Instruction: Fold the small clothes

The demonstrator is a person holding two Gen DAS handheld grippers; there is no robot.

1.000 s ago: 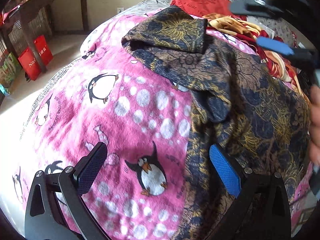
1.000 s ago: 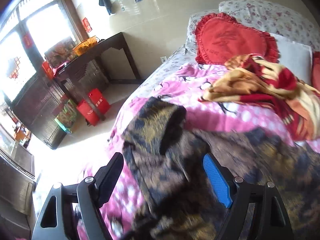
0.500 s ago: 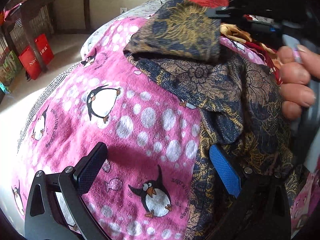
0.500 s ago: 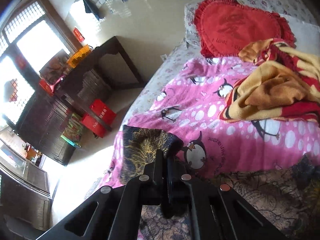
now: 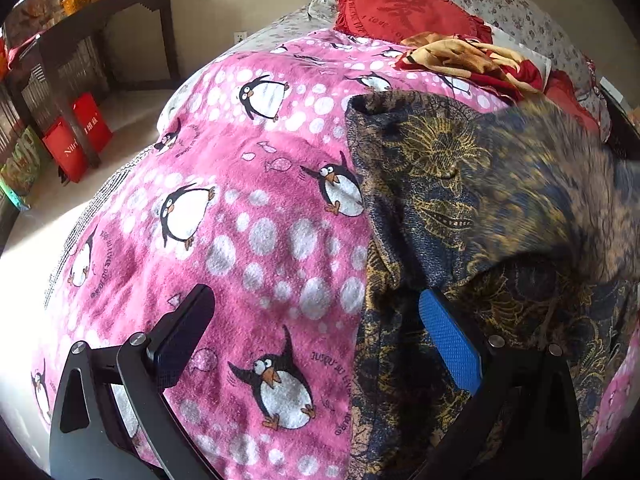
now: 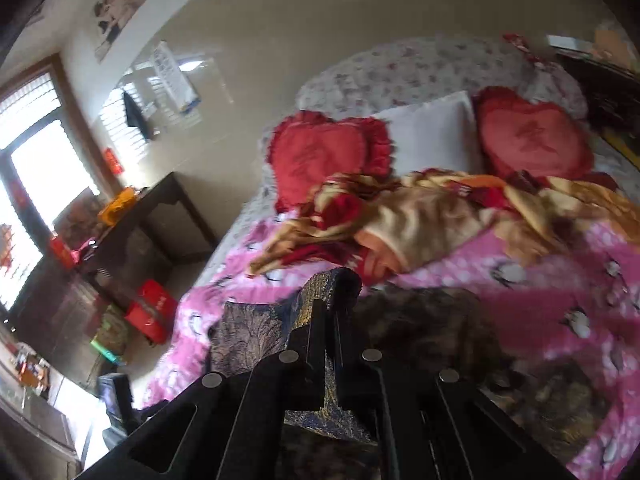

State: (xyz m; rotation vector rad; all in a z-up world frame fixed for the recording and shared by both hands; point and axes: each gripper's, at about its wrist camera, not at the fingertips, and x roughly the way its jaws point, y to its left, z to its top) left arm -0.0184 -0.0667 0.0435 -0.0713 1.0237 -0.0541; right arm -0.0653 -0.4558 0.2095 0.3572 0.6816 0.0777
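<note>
A dark blue garment with a gold floral print [image 5: 460, 184] lies on the pink penguin blanket [image 5: 248, 216] of a bed. My left gripper [image 5: 316, 332] is open and low over the blanket, its blue right finger [image 5: 448, 344] at the garment's left edge. My right gripper [image 6: 330, 320] is shut on a fold of the same garment [image 6: 256, 332] and holds it lifted above the bed. The lifted part shows blurred at the right of the left wrist view.
A red and gold blanket [image 6: 420, 216] is bunched near the head of the bed, before red heart cushions [image 6: 324, 152] and a white pillow [image 6: 432, 132]. A dark desk [image 5: 92, 40] and red bags [image 5: 76, 136] stand on the floor to the left.
My right gripper shut on the garment's sleeve end and pulled it up and to the right, across the garment. The left gripper stayed open at the garment's left edge.
</note>
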